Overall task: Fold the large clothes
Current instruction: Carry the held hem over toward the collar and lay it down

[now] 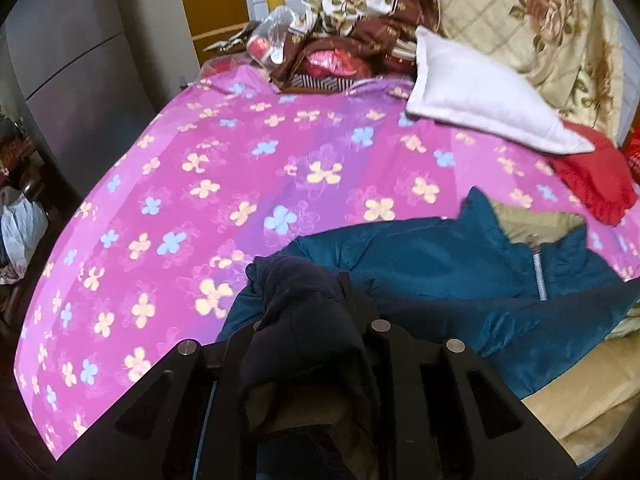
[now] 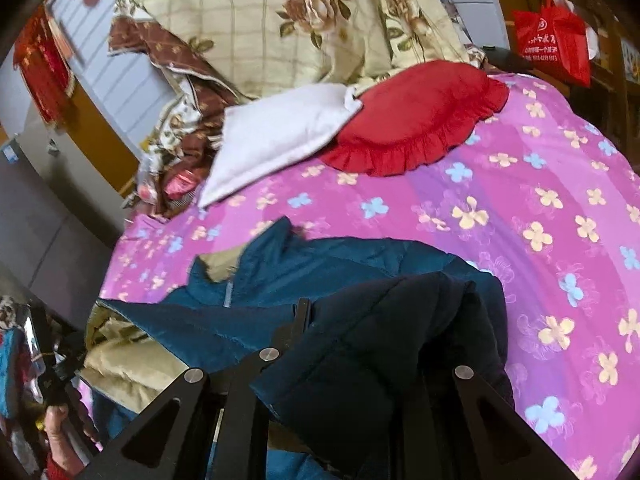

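Note:
A teal padded jacket (image 1: 420, 264) with beige lining and a silver zip lies crumpled on the near side of the pink flowered bedsheet (image 1: 240, 160). My left gripper (image 1: 304, 292) is shut on a dark blue fold of this jacket, which drapes over and hides its left finger. In the right wrist view the same jacket (image 2: 320, 264) spreads ahead. My right gripper (image 2: 384, 312) is shut on another dark bunch of it, and the cloth covers its right finger. Both grippers point down at the bed.
A white pillow (image 1: 472, 92) and a red frilled cushion (image 2: 420, 120) lie at the far end below a heaped floral quilt (image 2: 300, 20). A plastic bottle (image 1: 276, 28) and brown cloths sit beside them. A grey cabinet (image 1: 72, 80) stands left; a red bag (image 2: 552, 40) hangs right. A hand (image 2: 60, 432) shows at lower left.

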A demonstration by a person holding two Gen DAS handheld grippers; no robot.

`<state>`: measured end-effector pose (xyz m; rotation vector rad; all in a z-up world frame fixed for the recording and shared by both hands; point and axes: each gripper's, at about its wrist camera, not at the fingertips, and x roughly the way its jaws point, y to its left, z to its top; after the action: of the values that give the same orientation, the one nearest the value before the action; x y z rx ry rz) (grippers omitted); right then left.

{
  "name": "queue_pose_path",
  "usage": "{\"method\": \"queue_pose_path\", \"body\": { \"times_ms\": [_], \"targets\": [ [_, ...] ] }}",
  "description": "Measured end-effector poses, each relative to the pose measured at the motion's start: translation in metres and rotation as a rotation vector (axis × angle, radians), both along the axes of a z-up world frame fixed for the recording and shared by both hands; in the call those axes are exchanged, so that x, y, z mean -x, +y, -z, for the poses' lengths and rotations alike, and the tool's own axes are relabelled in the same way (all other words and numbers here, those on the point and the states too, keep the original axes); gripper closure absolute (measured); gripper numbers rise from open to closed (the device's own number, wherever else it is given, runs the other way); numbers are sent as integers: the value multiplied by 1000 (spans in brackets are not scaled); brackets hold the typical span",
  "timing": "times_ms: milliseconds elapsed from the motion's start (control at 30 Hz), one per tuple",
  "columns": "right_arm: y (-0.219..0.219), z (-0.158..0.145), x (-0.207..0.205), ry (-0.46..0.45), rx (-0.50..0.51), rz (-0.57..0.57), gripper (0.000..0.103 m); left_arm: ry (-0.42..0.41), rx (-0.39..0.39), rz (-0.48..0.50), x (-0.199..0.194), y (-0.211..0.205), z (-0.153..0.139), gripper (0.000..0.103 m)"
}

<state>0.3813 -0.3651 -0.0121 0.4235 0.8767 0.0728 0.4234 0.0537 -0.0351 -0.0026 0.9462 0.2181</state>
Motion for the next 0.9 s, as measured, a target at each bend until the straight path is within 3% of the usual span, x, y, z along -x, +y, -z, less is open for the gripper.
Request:
{"method": "queue_pose_path", "body": {
  "times_ms": [133,233,300,333,400,433,467,533,567,633,700,767,900],
  "targets": [
    [1,16,-11,20,29,18,88,11,-6,-4,-11,-4,12,86],
    [0,20,-14,42,14,33,86,6,55,-6,-10,4,5,84],
    [-7,14,-8,23,-48,42,80,-20,183,-9,-1,20,-7,77],
    [-9,11,-5,13,-76,43,76,-34,268,-4,4,29,-13,69],
    [-14,1,3,-23,-140,36,62,-52,391,8,9,42,-24,60],
    [-14,-2,5,-33,-154,34,60,-63,457,12,12,50,-30,56],
    [-14,-9,9,-48,-161,35,54,-68,511,15,14,55,-36,52],
    [-10,-18,12,-68,-145,33,37,-73,620,25,17,61,-45,35],
    [-7,-26,16,-88,-132,34,27,-79,663,29,18,63,-49,33],
    [-3,-37,21,-123,-112,38,24,-98,724,37,24,66,-59,28],
    [1,-49,26,-147,-95,30,24,-124,734,47,29,68,-70,25],
    [10,-57,32,-164,-59,14,24,-140,692,45,35,66,-79,24],
    [41,-50,35,-142,57,-66,24,-116,464,92,45,32,-78,24]
  ]
}}
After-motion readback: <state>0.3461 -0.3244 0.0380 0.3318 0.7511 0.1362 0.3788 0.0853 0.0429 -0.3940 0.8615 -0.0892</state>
